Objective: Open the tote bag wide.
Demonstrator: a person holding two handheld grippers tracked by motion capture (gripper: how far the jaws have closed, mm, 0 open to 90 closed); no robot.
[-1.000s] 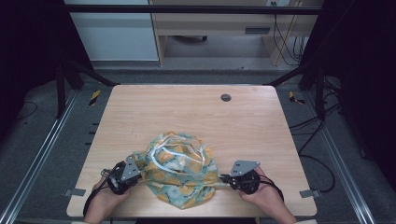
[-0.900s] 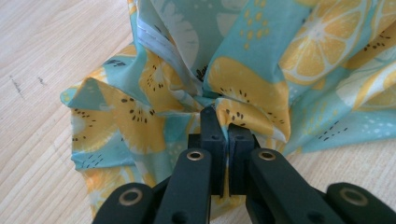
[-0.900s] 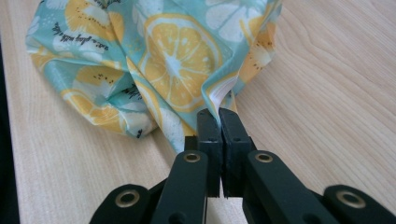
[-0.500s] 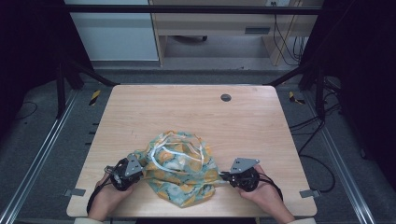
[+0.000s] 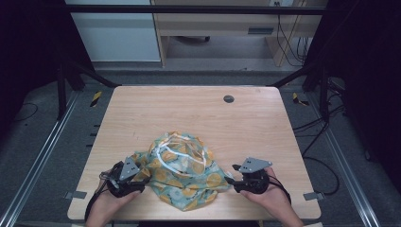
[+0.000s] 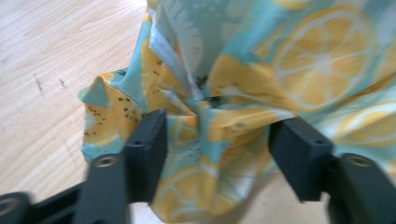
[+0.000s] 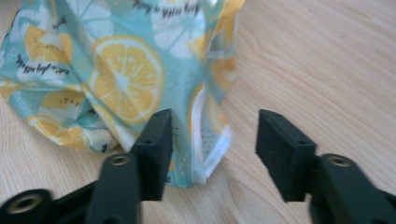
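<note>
A crumpled lemon-print cloth (image 5: 183,171) lies on the worktop (image 5: 189,113) between the two grippers. The left gripper (image 5: 134,182) has just been opening: its fingers (image 6: 149,140) stand wide, with a bunched fold of the cloth between them, loose of the pads. The right gripper (image 5: 230,181) has just been opening too; its fingers (image 7: 156,140) are wide, the cloth's edge lying in the gap beside one finger, clear of the other.
</note>
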